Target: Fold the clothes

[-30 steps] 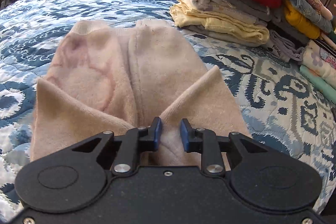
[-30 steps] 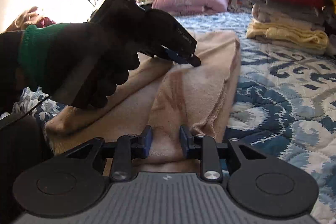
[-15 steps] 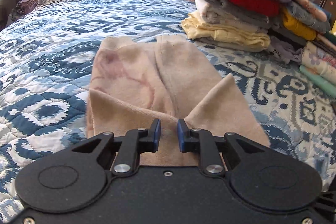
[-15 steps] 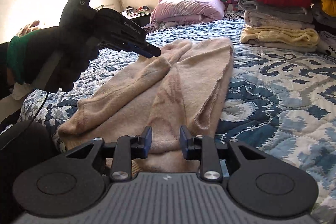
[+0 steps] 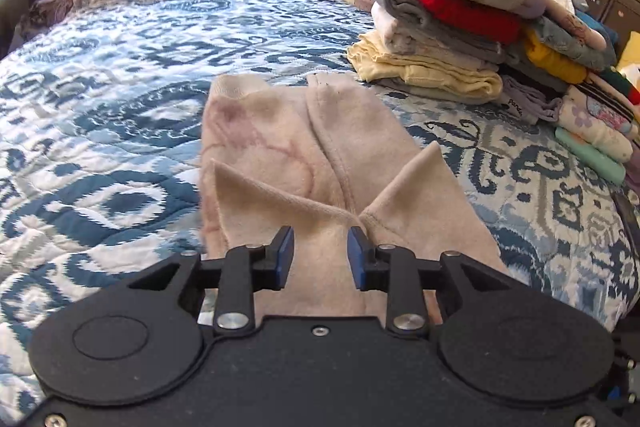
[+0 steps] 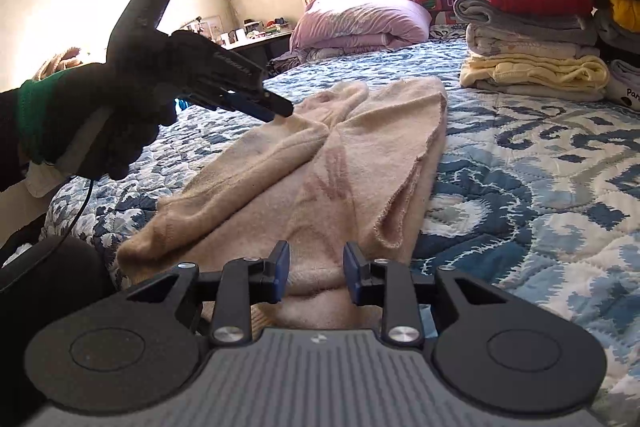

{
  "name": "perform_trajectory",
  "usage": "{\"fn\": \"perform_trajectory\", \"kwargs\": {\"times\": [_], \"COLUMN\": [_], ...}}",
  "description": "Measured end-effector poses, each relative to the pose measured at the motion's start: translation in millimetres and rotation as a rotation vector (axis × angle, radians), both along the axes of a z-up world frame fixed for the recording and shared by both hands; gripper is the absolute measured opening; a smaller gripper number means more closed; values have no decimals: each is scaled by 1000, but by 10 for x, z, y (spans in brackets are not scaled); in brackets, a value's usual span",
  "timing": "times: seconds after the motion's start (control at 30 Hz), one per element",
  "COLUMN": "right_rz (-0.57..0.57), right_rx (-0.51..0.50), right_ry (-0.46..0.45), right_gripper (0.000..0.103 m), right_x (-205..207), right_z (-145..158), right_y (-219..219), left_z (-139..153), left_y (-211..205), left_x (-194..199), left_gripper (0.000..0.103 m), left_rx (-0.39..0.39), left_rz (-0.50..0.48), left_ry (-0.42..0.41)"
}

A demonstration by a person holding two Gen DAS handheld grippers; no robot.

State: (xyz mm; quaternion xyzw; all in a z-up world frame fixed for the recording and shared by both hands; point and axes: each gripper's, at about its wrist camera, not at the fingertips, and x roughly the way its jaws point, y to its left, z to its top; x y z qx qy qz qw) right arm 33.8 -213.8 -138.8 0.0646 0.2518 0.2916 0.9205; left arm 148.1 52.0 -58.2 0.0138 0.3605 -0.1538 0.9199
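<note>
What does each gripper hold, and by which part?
Left gripper, jaws just opening, holds nothing. Right gripper straddles the near hem of the beige fleece garment; grip cannot be told.

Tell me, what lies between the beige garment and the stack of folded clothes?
Only bare bedspread separates the beige garment from the stack, seen in both views.

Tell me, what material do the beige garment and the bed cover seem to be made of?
Beige garment: probably soft fleece or brushed knit; its surface looks fuzzy and matte, with ribbed cuffs at the far end. Bed cover: apparently quilted cotton-like fabric; stitched lines puff its blue-and-white print, without shine.
</note>
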Motion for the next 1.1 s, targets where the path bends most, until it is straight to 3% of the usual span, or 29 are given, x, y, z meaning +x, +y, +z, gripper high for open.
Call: {"fn": "perform_trajectory", "kwargs": {"times": [0.07, 0.13, 0.17, 0.2, 0.33, 0.43, 0.57, 0.63, 0.7, 0.73, 0.77, 0.83, 0.93, 1.0, 1.07, 1.1], "right_rz": [-41, -89, -118, -143, -193, -196, -205, -227, -242, -241, -237, -226, -210, -201, -182, -172], "right_rx": [62, 138, 190, 250, 453, 560, 651, 648, 600, 554, 487, 419, 355, 364, 349, 328], "right_ry": [33, 82, 121, 169, 366, 441, 489, 500, 511, 507, 493, 464, 428, 415, 360, 329], "right_gripper": [33, 46, 58, 62, 69, 69, 69, 65, 55, 47, 29, 21, 22, 31, 35, 35], "right_x": [-15, -17, -3, 15, 102, 99, 87, 113, 143, 151, 150, 130, 96, 43, -66, -113], "right_z": [27, 42, 23, -17, -254, -383, -450, -461, -459, -450, -439, -410, -365, -277, -120, -40], "right_y": [-120, -262, -347, -428, -585, -609, -621, -590, -508, -448, -376, -319, -274, -341, -455, -500], "left_z": [57, 37, 4, -50, -383, -642, -706, -709, -710, -713, -724, -744, -636, -414, -175, -56], "left_y": [67, 208, 300, 396, 605, 650, 577, 513, 418, 368, 335, 317, 349, 397, 388, 376], "left_x": [-307, -564, -669, -750, -909, -941, -929, -905, -894, -888, -881, -854, -802, -909, -1103, -1208], "left_gripper": [36, 57, 58, 59, 63, 63, 64, 64, 54, 48, 48, 48, 50, 51, 62, 62], "left_rx": [70, 56, 9, -65, -277, -456, -528, -511, -436, -392, -365, -341, -325, -297, -178, -107], "left_rz": [-47, -28, -6, 28, 227, 319, 353, 366, 359, 355, 355, 359, 316, 238, 130, 72], "left_ry": [9, 57, 96, 144, 281, 360, 338, 333, 311, 299, 291, 292, 320, 254, 146, 88]}}
